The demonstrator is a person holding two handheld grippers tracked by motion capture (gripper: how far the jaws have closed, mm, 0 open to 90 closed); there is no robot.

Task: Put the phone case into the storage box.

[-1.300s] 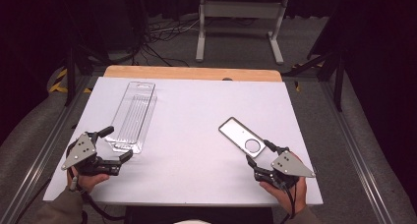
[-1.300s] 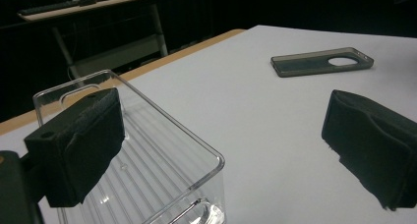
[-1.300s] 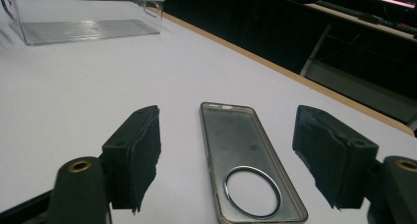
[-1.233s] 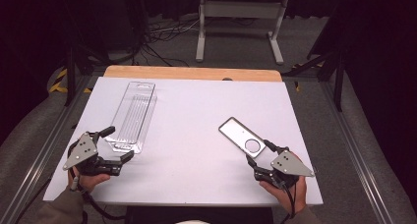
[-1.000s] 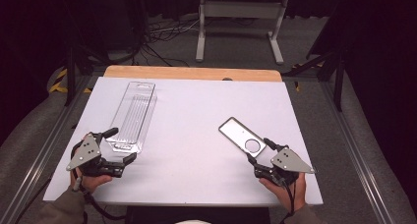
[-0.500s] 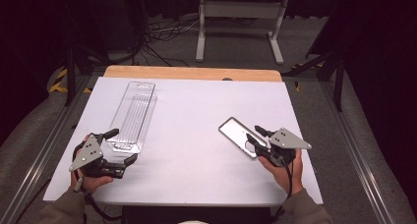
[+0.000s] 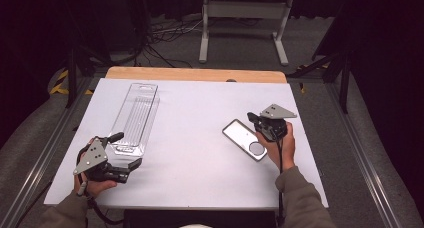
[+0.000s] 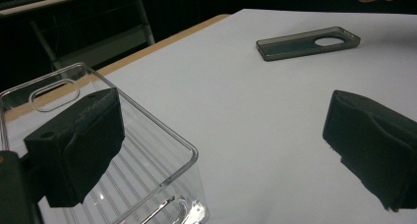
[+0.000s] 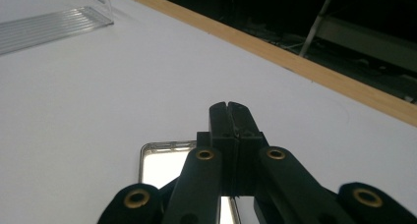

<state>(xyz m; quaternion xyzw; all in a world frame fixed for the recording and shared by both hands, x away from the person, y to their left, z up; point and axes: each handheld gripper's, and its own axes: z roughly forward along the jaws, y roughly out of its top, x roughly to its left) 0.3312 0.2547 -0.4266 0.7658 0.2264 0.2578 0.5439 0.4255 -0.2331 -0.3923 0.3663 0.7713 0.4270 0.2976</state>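
Clear plastic tray (image 7: 135, 119), far left, unmoved; my left gripper (image 7: 114, 159) spread at its near end; my right gripper (image 7: 254, 120), jaws pressed together, has advanced over the phone case (image 7: 244, 139), likely pickup next.

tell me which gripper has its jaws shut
The right gripper: its two jaws press together above the phone case. The left gripper stands wide open, beside the clear tray.
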